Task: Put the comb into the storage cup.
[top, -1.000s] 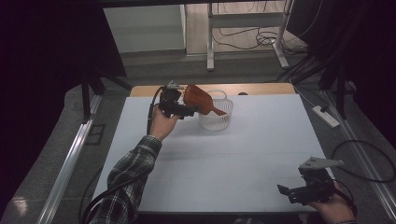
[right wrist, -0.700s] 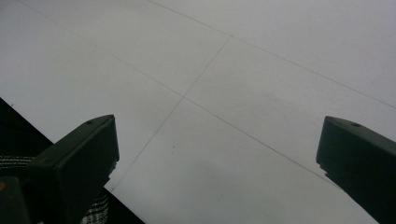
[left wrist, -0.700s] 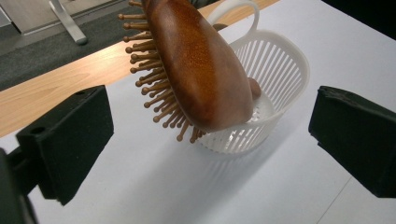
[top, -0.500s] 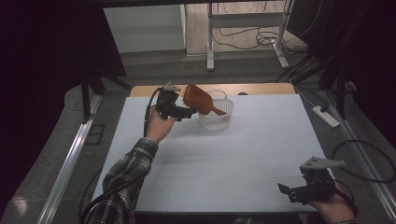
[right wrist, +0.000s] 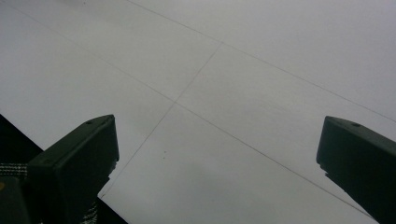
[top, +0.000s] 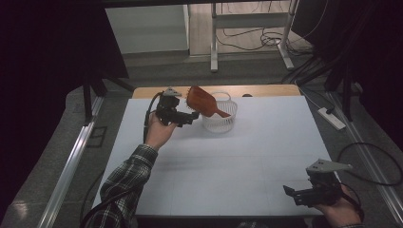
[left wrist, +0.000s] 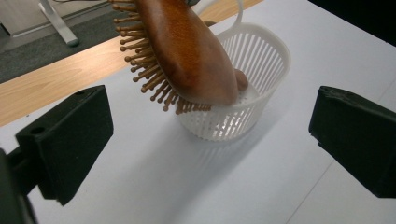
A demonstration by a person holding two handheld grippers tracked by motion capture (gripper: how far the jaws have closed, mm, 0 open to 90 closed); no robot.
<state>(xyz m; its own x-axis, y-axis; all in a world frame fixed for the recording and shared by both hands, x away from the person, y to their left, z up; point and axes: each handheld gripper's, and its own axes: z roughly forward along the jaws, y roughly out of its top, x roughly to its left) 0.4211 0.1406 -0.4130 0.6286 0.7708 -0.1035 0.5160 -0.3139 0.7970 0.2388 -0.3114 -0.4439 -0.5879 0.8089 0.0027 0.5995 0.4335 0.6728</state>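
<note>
High view: left gripper (top: 190,118) slightly lower.

Dim surroundings, evenly lit table (top: 228,156); right view perhaps slightly soft.

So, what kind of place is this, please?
Probably a lab or workshop set up for recording, not a home: a bare white table, cables on the floor, and a power strip beside the table.
</note>
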